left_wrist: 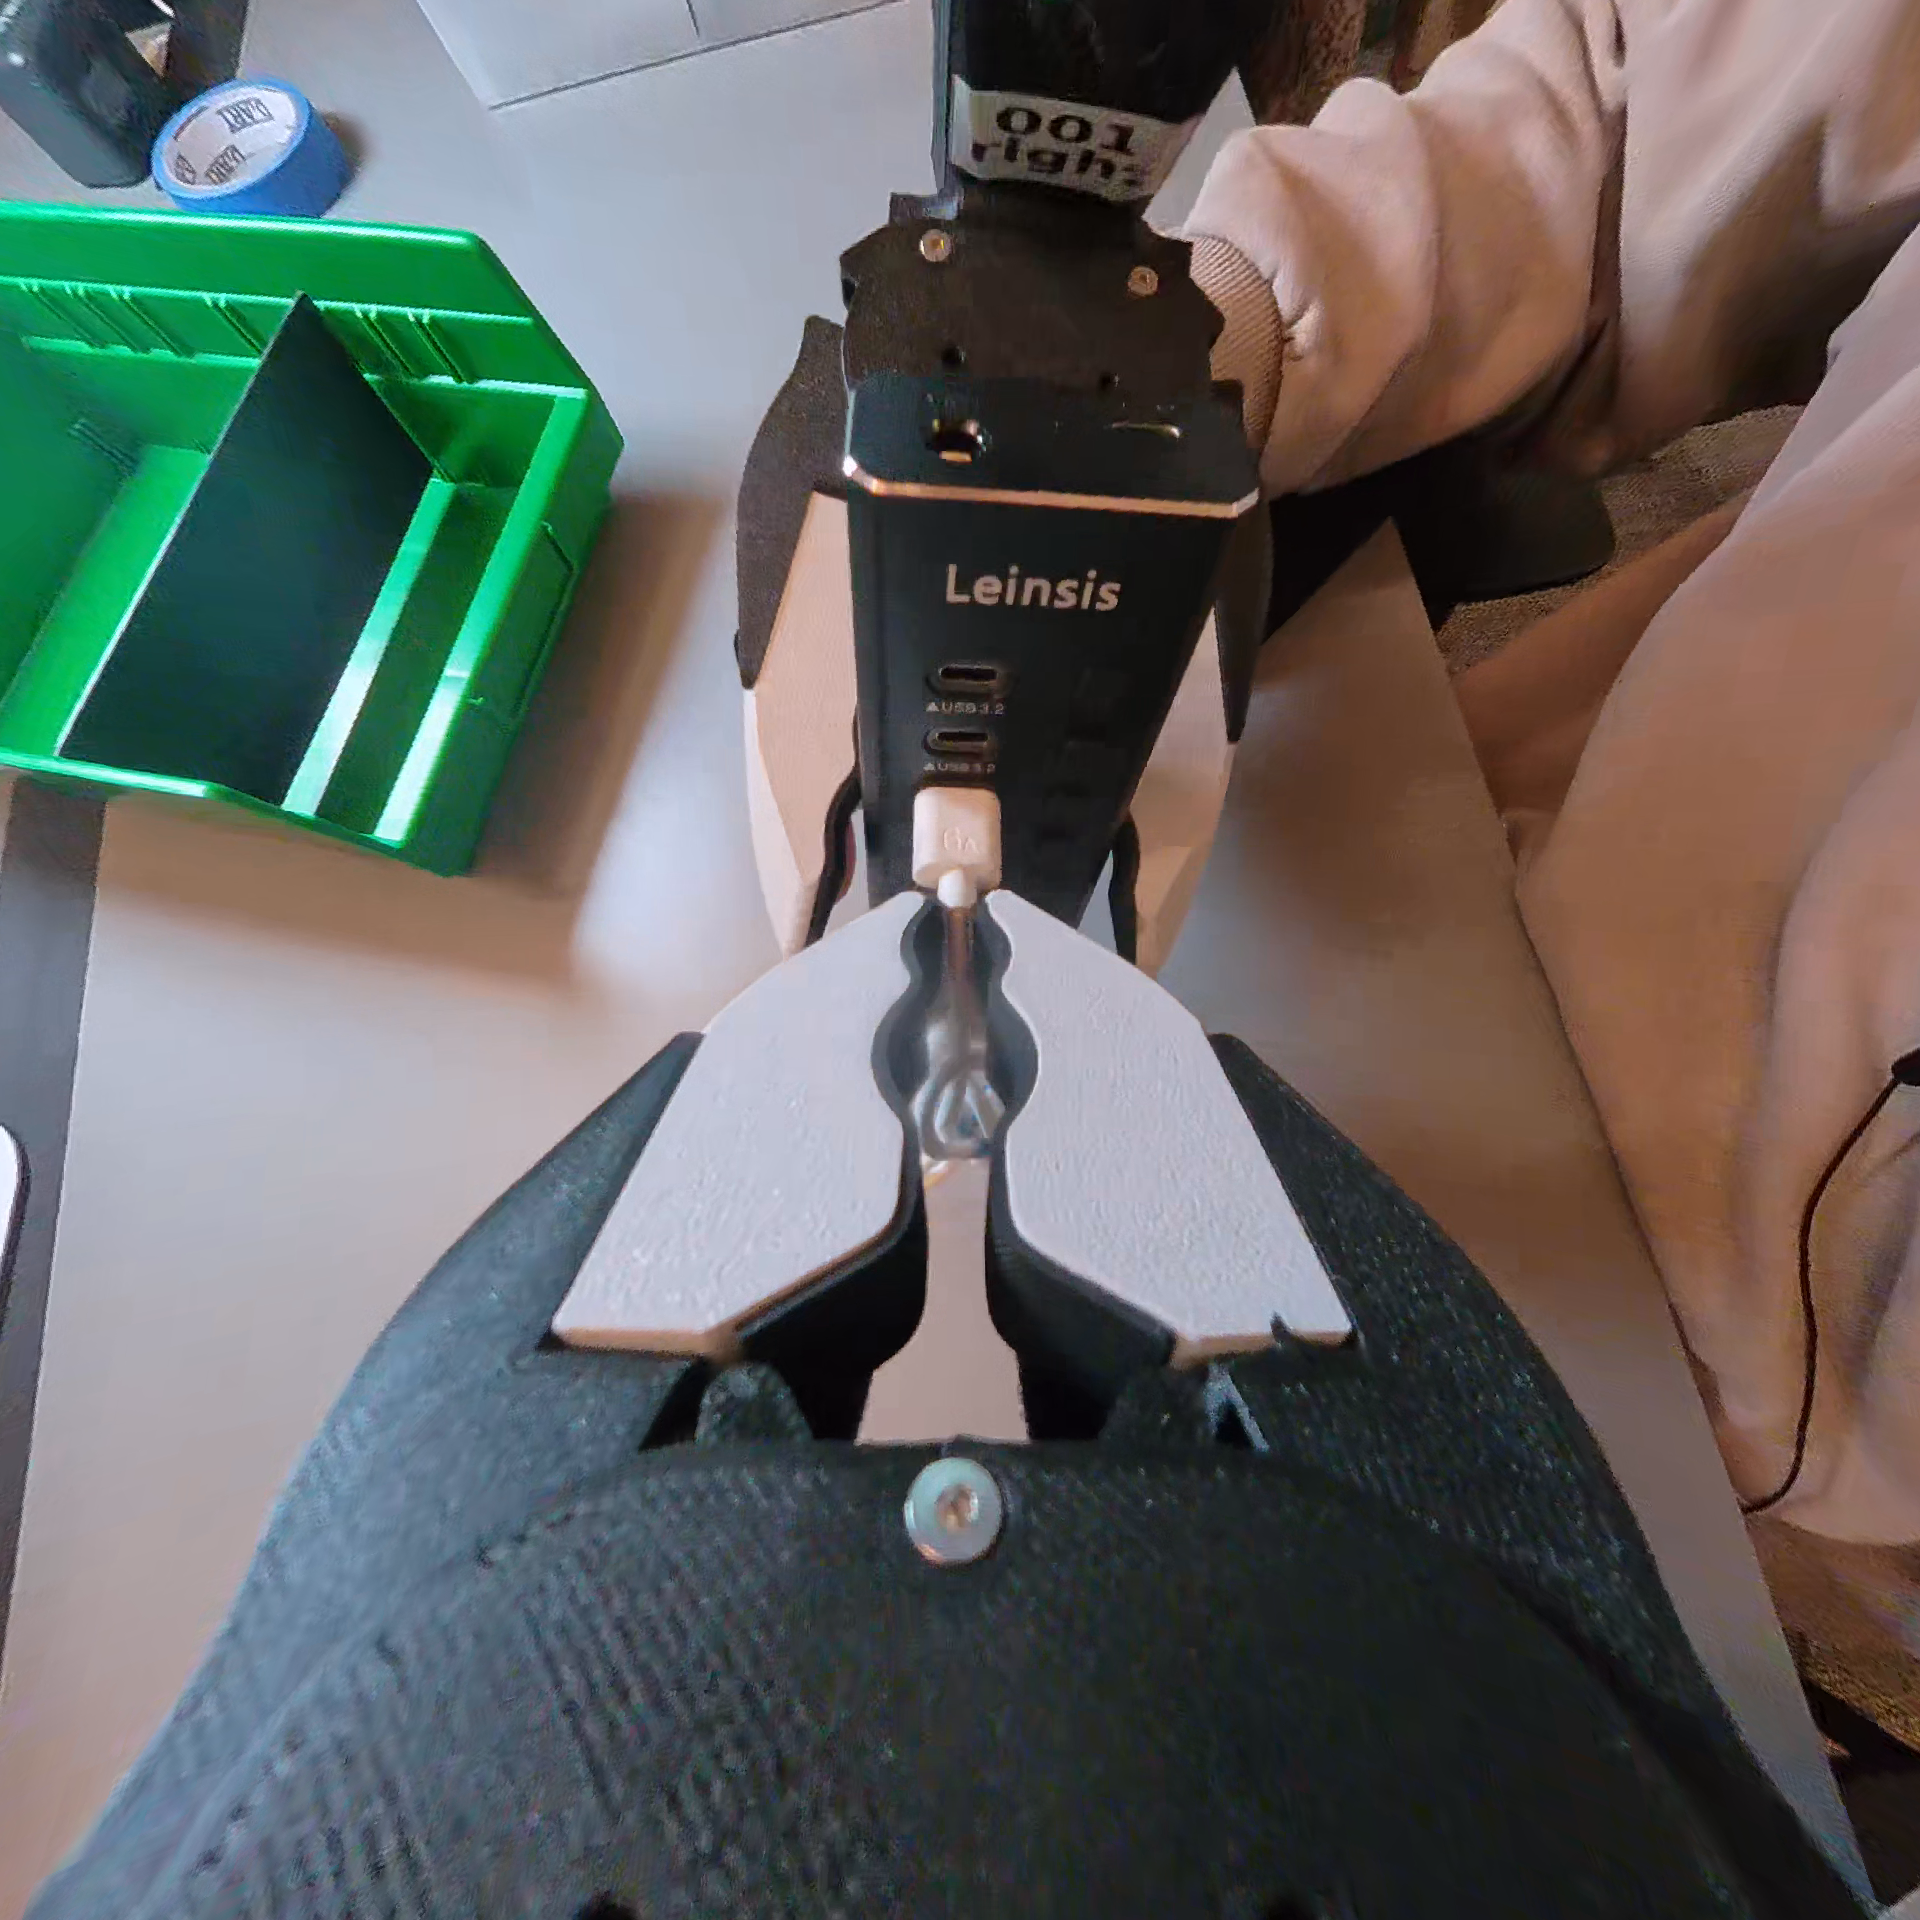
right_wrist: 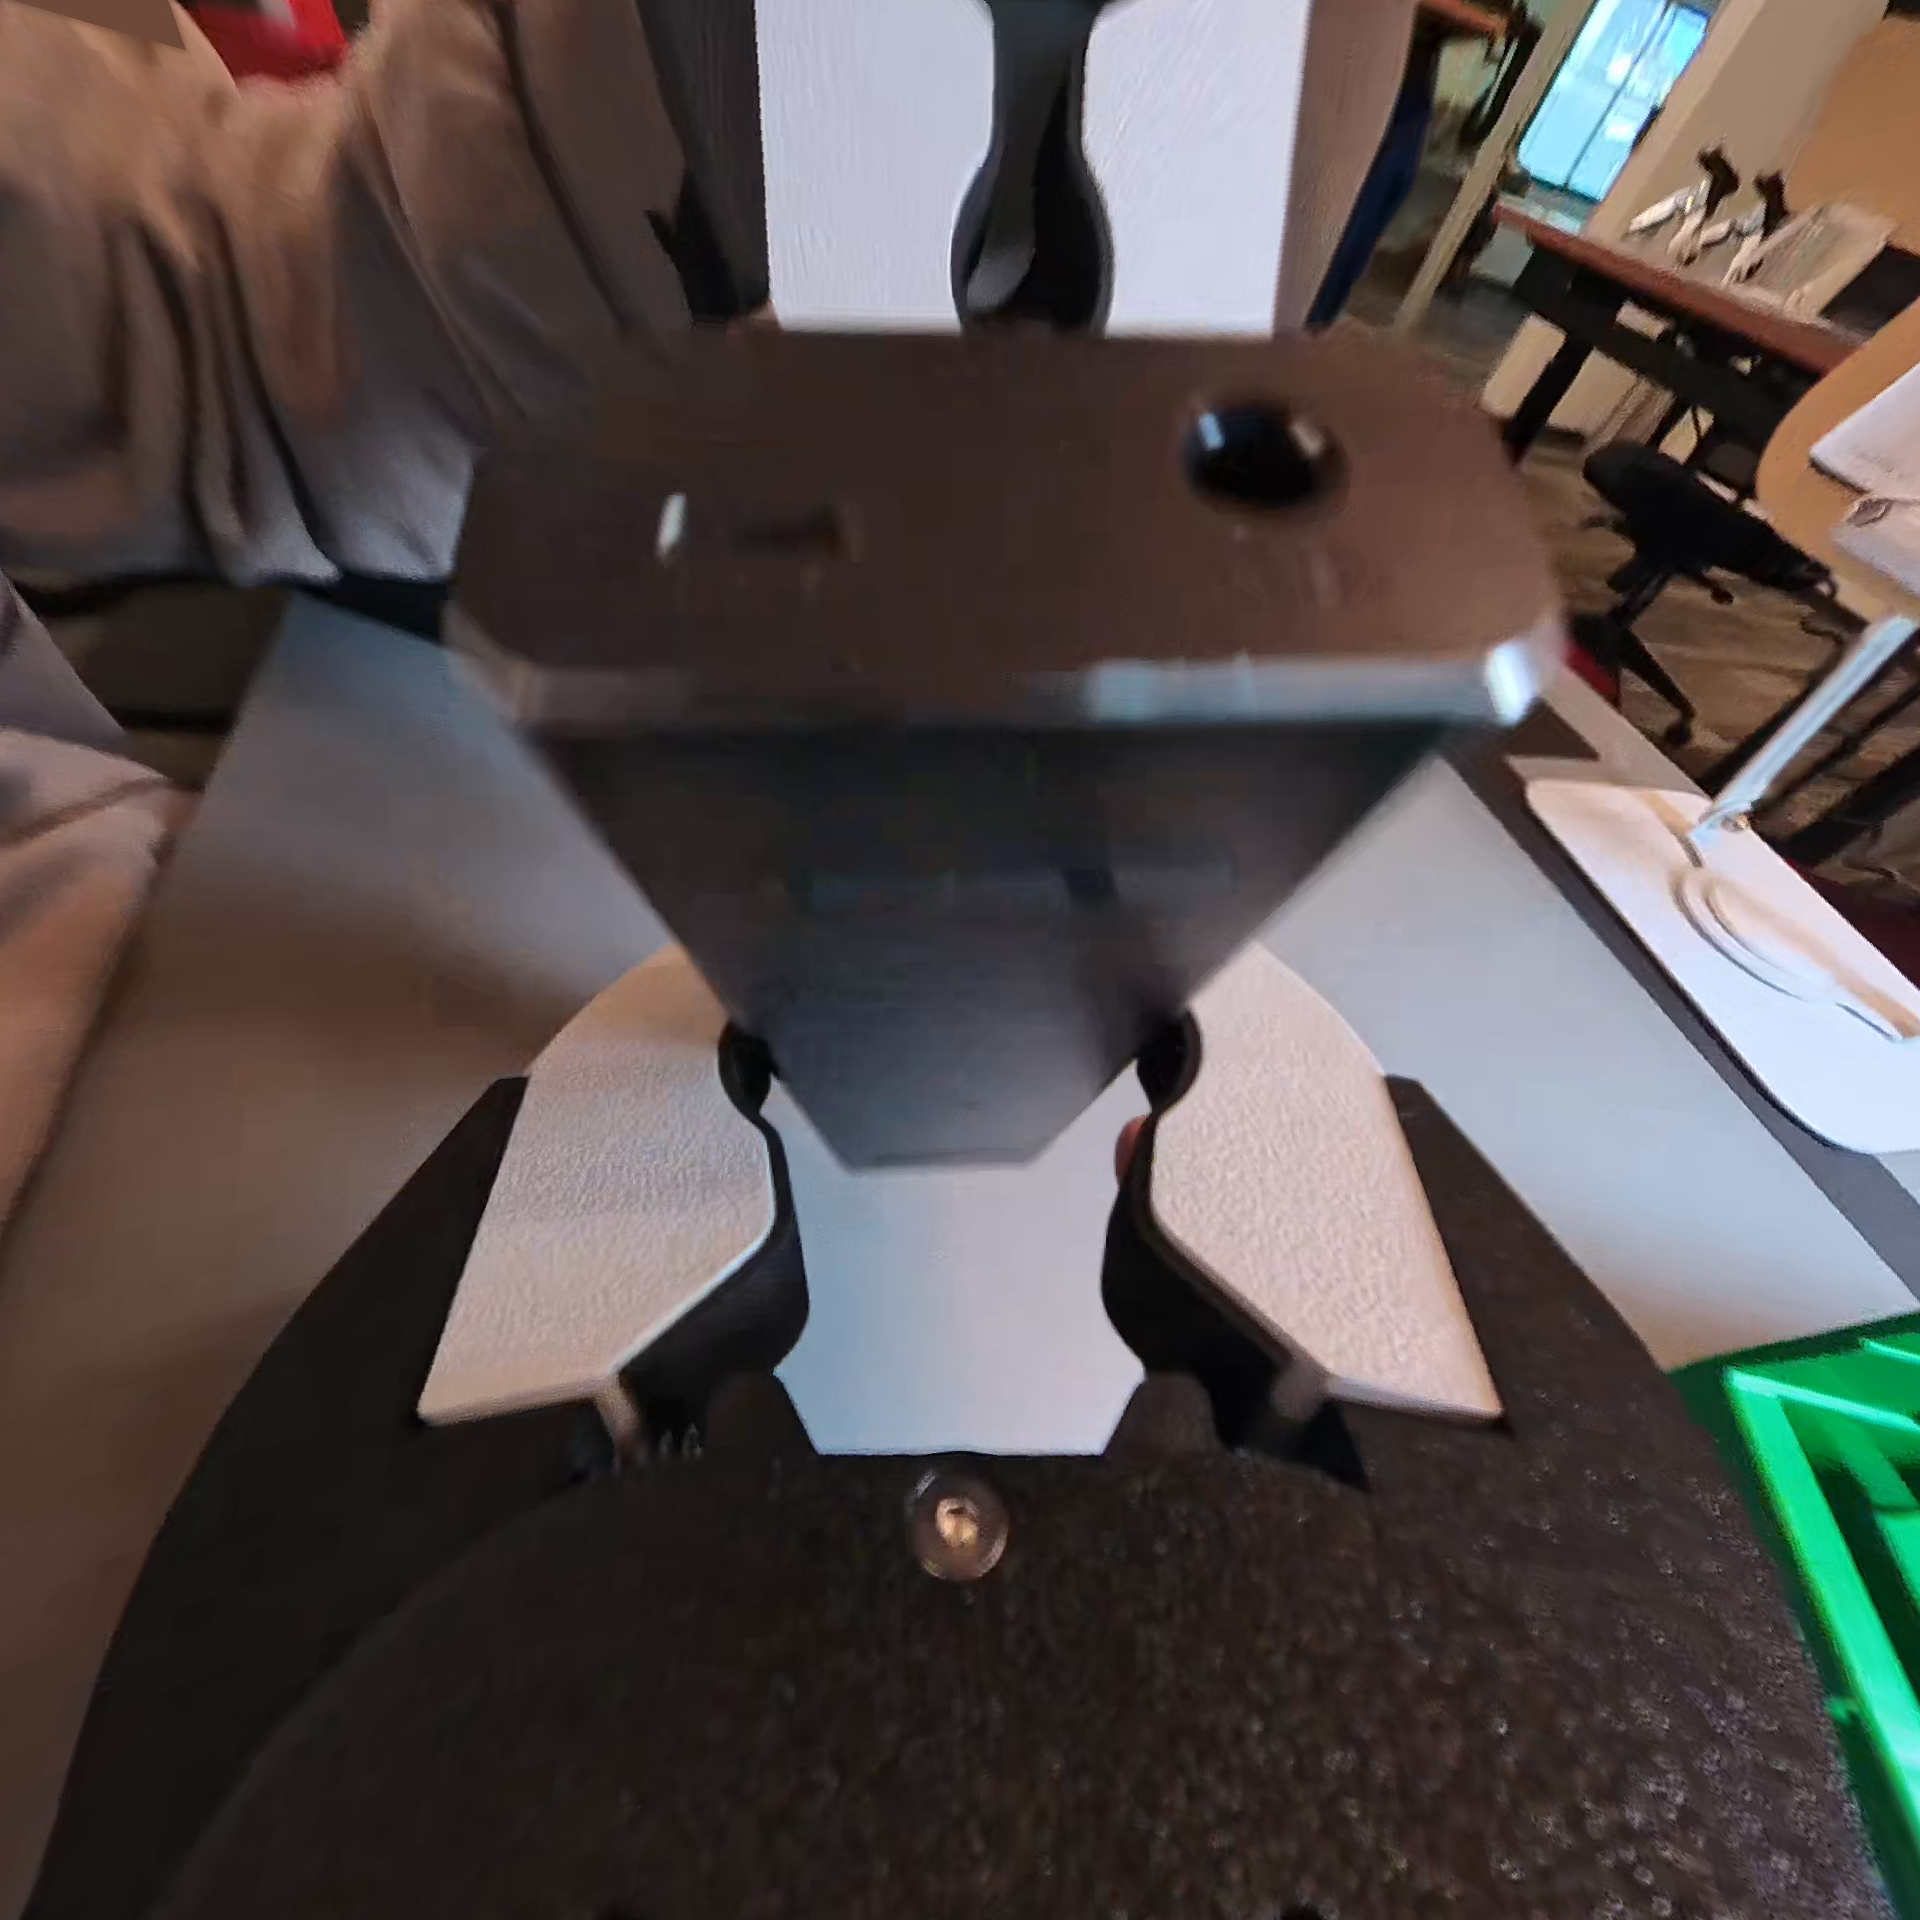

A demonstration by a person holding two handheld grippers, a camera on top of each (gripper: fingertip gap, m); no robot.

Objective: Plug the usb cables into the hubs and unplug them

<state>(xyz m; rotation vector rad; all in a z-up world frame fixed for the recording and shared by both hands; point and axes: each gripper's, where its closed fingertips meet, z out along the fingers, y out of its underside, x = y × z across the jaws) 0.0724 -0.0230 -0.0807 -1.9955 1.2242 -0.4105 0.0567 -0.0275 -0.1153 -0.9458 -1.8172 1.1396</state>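
A black USB hub (left_wrist: 1039,592) is held up above the table. It has two empty slim ports on its face and a white USB plug (left_wrist: 954,836) seated in the port below them. My left gripper (left_wrist: 954,914) is shut on the plug's white cable (left_wrist: 961,997) just behind the plug. My right gripper (right_wrist: 956,1049) is shut on the hub (right_wrist: 987,540), gripping its near end. The hub's far end face fills the right wrist view, blurred. The left gripper's white fingers (right_wrist: 852,156) show beyond the hub there.
A green divided bin (left_wrist: 260,499) sits on the table at left, also at the right edge of the right wrist view (right_wrist: 1849,1507). A blue tape roll (left_wrist: 249,145) lies behind it. A person's beige sleeve (left_wrist: 1558,260) is at right. A white lamp base (right_wrist: 1714,935) stands at right.
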